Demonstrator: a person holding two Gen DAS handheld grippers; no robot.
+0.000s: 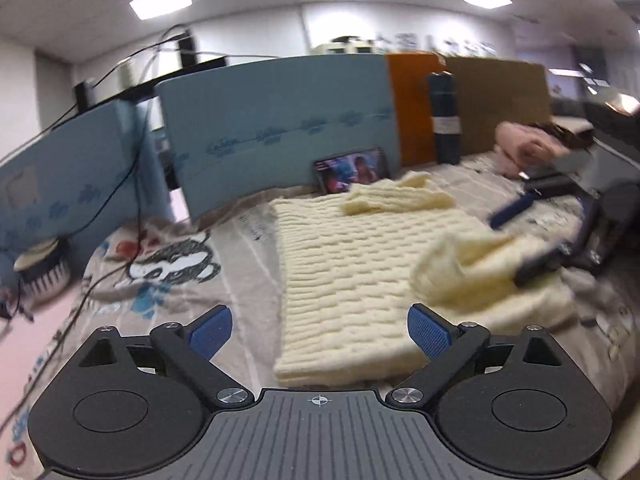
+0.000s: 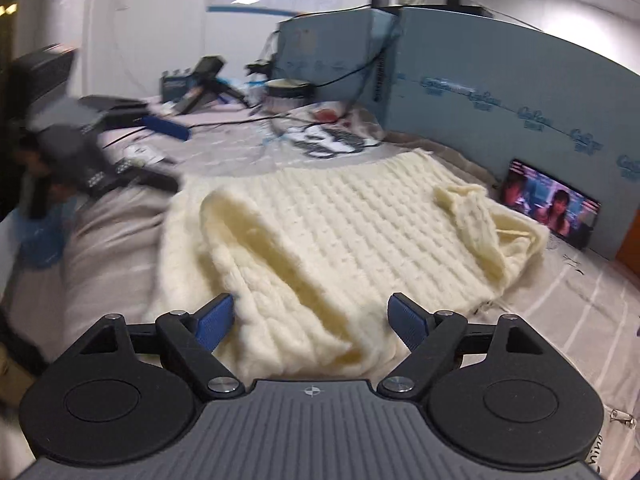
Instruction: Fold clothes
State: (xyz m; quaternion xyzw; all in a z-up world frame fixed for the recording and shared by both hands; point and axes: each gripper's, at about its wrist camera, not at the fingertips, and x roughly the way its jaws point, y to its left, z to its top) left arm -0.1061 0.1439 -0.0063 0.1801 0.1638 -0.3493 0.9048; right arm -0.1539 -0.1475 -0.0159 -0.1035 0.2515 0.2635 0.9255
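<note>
The cream knit sweater (image 1: pixel 352 264) lies spread flat on the printed sheet (image 1: pixel 168 280) in front of the blue partition (image 1: pixel 280 132), with both sleeves already laid in over its body: one sleeve (image 2: pixel 476 220) bunched at the corner nearest the phone (image 2: pixel 552 208) leaning on the partition, the other sleeve (image 2: pixel 280 280) draped diagonally across the end farthest from the phone. By my judgement the step in hand is to tidy these sleeves and then fold the body over. To do it well, each pinch should take the knit at an edge or corner, catch both layers, and lift low so the loose sleeve does not slide off. The left gripper (image 1: pixel 320 332) is wide open and empty above the sweater's edge. The right gripper (image 2: pixel 312 316) is equally released, its blue pads (image 2: pixel 212 324) straddling the draped sleeve without closing on it.
</note>
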